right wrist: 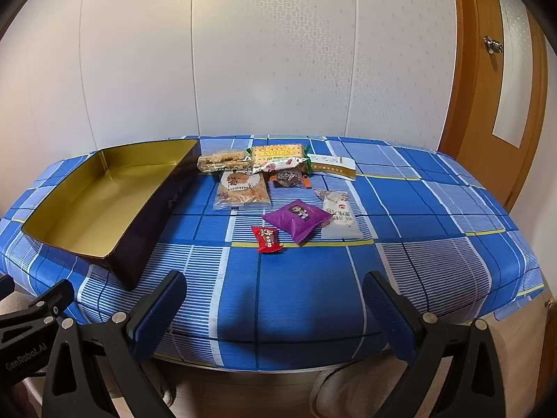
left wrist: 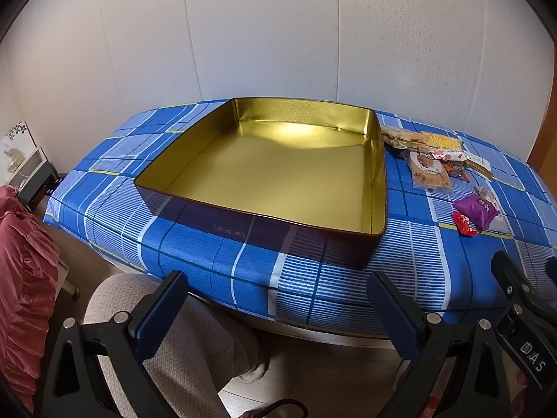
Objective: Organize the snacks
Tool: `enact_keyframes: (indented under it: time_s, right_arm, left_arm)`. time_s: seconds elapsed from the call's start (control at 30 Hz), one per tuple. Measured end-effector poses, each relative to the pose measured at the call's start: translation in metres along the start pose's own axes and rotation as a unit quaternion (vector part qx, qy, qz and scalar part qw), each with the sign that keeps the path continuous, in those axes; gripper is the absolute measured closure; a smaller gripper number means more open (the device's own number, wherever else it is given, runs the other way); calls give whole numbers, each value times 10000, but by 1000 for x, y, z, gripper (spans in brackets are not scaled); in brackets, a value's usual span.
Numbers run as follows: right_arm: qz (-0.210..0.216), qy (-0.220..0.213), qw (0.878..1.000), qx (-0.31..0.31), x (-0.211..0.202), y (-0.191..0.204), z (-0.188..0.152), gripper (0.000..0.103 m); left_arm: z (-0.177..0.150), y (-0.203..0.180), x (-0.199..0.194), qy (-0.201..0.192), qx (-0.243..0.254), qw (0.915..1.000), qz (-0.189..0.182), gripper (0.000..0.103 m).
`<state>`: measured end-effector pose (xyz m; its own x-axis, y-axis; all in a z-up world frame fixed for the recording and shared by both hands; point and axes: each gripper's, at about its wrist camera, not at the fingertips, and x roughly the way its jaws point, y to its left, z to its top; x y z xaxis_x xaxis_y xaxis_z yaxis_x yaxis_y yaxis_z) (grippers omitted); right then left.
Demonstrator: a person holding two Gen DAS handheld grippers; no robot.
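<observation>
An open tin box [left wrist: 377,160] with a gold inside and dark outside stands empty on the blue checked tablecloth; in the right wrist view the tin [right wrist: 153,209] lies at the left. Several wrapped snacks lie to its right: a purple packet [right wrist: 297,218] [left wrist: 477,209], a small red candy [right wrist: 267,239] [left wrist: 464,224], a clear packet of crackers [right wrist: 242,190], a cereal bar [right wrist: 222,161], a yellow biscuit pack [right wrist: 278,152] and a white packet [right wrist: 339,216]. My left gripper [left wrist: 280,301] hangs open before the table's front edge, below the tin. My right gripper [right wrist: 275,299] is open too, short of the snacks.
The table [right wrist: 435,230] stands against a pale papered wall. A wooden door [right wrist: 497,80] is at the right. A person's knee in beige cloth [left wrist: 195,348] is under the table's front edge, and red fabric [left wrist: 24,278] lies at the left.
</observation>
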<state>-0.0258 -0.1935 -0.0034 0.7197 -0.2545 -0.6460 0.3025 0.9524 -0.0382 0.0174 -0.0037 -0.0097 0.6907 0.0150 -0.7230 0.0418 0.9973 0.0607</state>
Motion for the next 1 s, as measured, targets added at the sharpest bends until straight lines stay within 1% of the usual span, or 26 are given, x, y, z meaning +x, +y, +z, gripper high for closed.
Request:
enact_keyframes:
  time_s: [0.17, 0.27, 0.33, 0.4, 0.5, 0.57, 0.6, 0.63, 0.67, 0.7, 0.77, 0.83, 0.87, 0.9, 0.93, 0.97, 1.0]
  right_arm:
    - [3, -18, 10000, -31, -1, 0, 0, 0]
    - [25, -23, 10000, -5, -1, -1, 1, 0]
    - [48, -47, 10000, -14, -1, -3, 1, 0]
    - [91, -125, 9999, -51, -2, -4, 0, 0]
    - [208, -145, 9997, -31, 0, -10, 2, 0]
    - [253, -164, 9995, -14, 4, -16, 3, 0]
    - [294, -161, 9994, -21, 7, -19, 4, 0]
    - [440, -119, 9989, -65, 12, -22, 5, 0]
    - [550, 6, 9985, -84, 18, -25, 4, 0]
    - [541, 168, 9983, -100, 25, -29, 4, 0]
    - [517, 305, 9982, -96, 33, -35, 2, 0]
    - [634, 466, 9969, -41, 42, -45, 3, 1]
    - [632, 477, 9969, 25, 45, -51, 4, 4]
    - [580, 457, 9972, 131, 48, -60, 8, 12]
    - [571, 421, 9973, 197, 50, -66, 11, 16]
    - [573, 361, 9974, 266, 52, -73, 17, 18]
    - [550, 303, 9975, 316, 55, -80, 23, 18]
  left_arm:
    - [0, -1, 1, 22, 29, 10000, -15, 0]
    - [1, -1, 2, 116, 40, 9997, -222, 0]
    - [0, -1, 4, 218, 24, 9988, -442, 0]
    - [-1, -1, 3, 233, -21, 9972, -705, 0]
    - [-4, 2, -1, 181, -185, 9918, -1250, 0]
    - [-6, 2, -4, 138, -274, 9882, -1503, 0]
    - [-6, 1, -4, 139, -300, 9878, -1524, 0]
    - [-6, -1, -5, 188, -307, 9877, -1519, 0]
    - [-6, -4, -5, 203, -305, 9872, -1550, 0]
    - [-7, -5, -6, 156, -326, 9871, -1562, 0]
    - [-10, -9, -10, 1, -303, 9893, -1429, 0]
    - [-11, -13, -10, 8, -176, 9902, -1386, 0]
    - [-10, -16, -8, 79, -122, 9903, -1379, 0]
    - [-10, -19, -5, 162, -98, 9906, -1356, 0]
    - [-9, -20, -3, 205, -92, 9909, -1327, 0]
    - [-9, -20, -2, 219, -93, 9912, -1301, 0]
    - [-9, -21, -2, 235, -107, 9912, -1299, 0]
